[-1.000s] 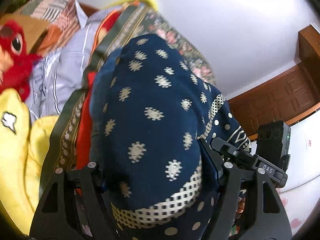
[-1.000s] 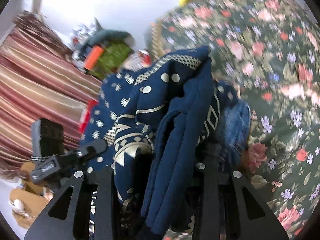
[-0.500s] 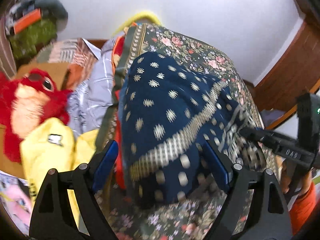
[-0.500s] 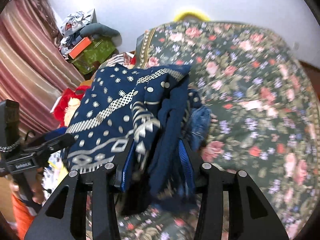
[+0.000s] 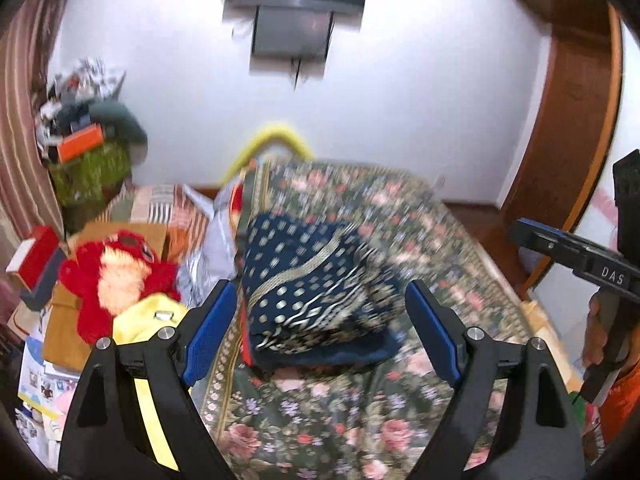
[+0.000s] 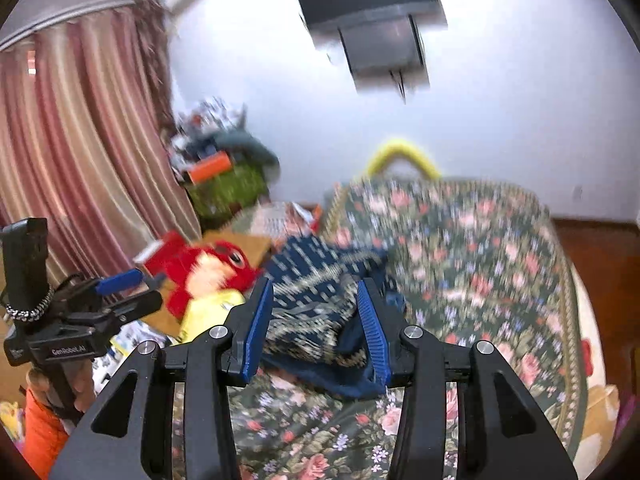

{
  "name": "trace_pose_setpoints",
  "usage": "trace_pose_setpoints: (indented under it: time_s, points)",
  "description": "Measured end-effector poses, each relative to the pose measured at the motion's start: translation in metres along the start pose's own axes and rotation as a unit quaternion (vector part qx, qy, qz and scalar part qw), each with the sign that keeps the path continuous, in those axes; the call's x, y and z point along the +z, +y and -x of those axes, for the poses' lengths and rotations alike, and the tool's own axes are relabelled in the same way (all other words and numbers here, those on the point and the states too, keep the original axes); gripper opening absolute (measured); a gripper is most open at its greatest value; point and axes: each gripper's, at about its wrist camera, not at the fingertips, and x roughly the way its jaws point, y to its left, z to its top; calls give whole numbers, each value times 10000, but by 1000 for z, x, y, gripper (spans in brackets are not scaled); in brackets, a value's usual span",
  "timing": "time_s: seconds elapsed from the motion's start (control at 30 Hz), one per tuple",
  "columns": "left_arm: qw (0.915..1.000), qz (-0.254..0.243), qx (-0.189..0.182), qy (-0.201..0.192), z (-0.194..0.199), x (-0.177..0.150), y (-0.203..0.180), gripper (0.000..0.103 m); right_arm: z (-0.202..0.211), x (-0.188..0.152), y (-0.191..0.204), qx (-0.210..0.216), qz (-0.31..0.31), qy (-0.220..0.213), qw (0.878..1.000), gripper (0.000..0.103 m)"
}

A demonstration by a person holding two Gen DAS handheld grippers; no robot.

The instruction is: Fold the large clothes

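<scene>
Navy-blue patterned garment [image 5: 316, 292], folded in a heap, lies on the floral bedspread [image 5: 400, 408] near its left edge, beside a red plush toy [image 5: 116, 276], while left gripper [image 5: 320, 332] and right gripper [image 6: 316, 324] hover above it, jaws just opened, grasping nothing.

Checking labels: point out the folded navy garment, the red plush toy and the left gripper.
navy garment [image 5: 312, 280], left wrist view, patterned top face.
red plush toy [image 5: 116, 276], left wrist view, pale chest.
left gripper [image 5: 320, 332], left wrist view, midway between fingertips.
</scene>
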Motion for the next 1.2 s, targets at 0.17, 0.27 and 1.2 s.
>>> trace_pose_setpoints:
  time_s: [0.17,0.27,1.2]
  points:
    - [9960,-69,78,-887,74,-15,-30,86,63,-15,26,280,-21,-750,9968,40]
    - [9916,-49,143,-1285,106,-33,-46,86,84,-30,38,306,18,-987,9946,40]
    - [9714,-68,960,-2173,184,-110,-90,102,147,-79,74,-646,533,-1908,9781,103]
